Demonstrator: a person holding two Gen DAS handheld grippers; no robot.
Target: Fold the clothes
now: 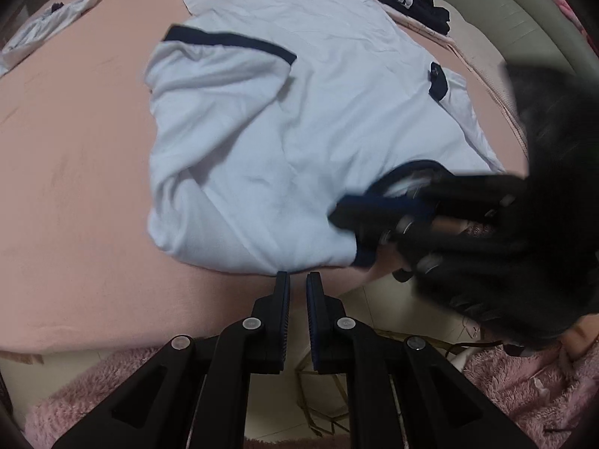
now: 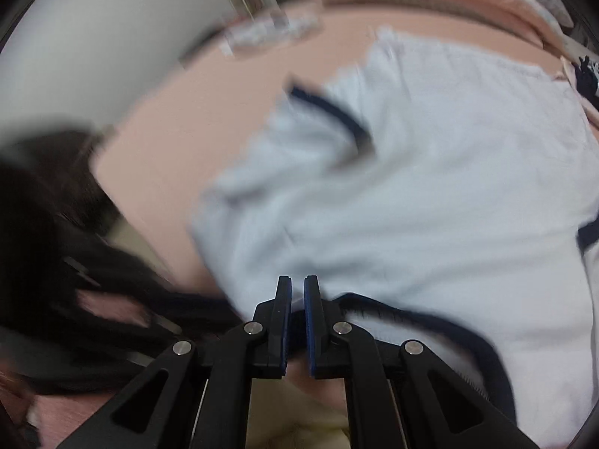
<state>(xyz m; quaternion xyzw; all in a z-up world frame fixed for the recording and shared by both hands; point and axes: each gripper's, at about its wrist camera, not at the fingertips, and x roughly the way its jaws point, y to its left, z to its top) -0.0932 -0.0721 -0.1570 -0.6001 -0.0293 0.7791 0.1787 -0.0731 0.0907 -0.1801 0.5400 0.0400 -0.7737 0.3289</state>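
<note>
Two claws are near the lower edge of a white T-shirt (image 1: 284, 119) with dark navy trim, which lies spread on a bed covered by a pink sheet (image 1: 75, 172). One sleeve is folded inward over the body of the shirt, its navy cuff (image 1: 228, 43) lying across the white cloth.

The left claw (image 1: 297, 280) is at the near edge of the shirt, with its tips just touching or almost touching the hem. Its fingers stand close together with only a narrow gap, and no cloth is visible between them.

The right claw (image 2: 297, 286) is at the navy collar of the shirt. In the left wrist view it comes in from the right side, blurred, with navy cloth at its tips. In its own view the fingers are nearly together, but I cannot tell if they clamp the collar.

A folded black garment (image 1: 411, 3) lies at the far right of the bed, well apart from the shirt.
</note>
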